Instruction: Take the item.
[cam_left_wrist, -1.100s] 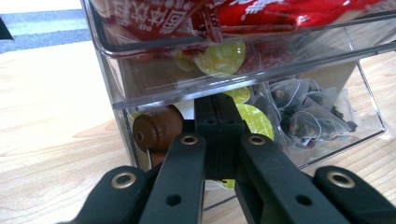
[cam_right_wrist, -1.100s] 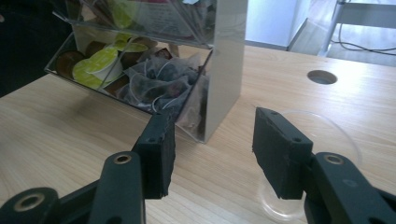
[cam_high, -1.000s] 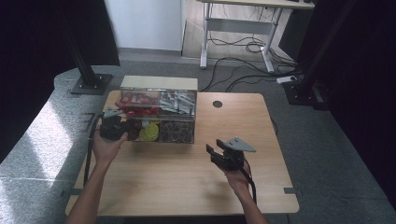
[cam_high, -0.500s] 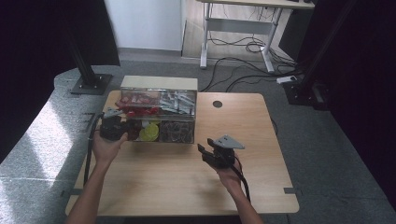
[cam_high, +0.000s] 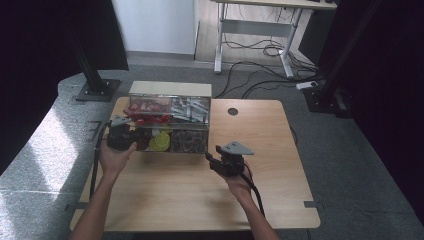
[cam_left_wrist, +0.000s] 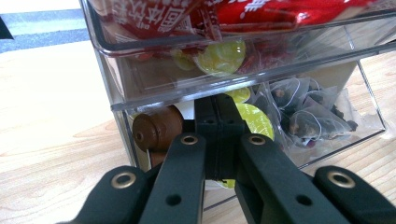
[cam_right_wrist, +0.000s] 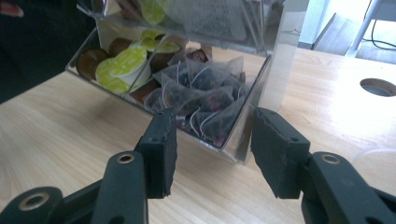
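- A pale wooden desk (cam_high: 280, 150) stands on grey floor, black stands at both sides and loose cables behind; on its far left part sits a clear two-tier organiser (cam_high: 170, 125)
- My left gripper (cam_high: 121, 136) is at the organiser's left end; in the left gripper view its jaws are pressed together, and I cannot tell whether they pinch the lower drawer's clear wall or just rest against it
- My right gripper (cam_high: 226, 161) hovers just off the front right corner, jaws wide apart with nothing between them
- The step, I judge, is steadying the box with the left while the right takes the corner: I should come in square, so one jaw lands on each face of that corner and the slick plastic does not skate away
- The right gripper view shows mesh tea bags (cam_right_wrist: 201, 105) and green-lidded pods (cam_right_wrist: 122, 65) in the lower drawer, mere blurs from above
- The left gripper view adds a brown capsule (cam_left_wrist: 156, 133) just beside my jaws, and red packets (cam_left_wrist: 243, 14) in the upper tray
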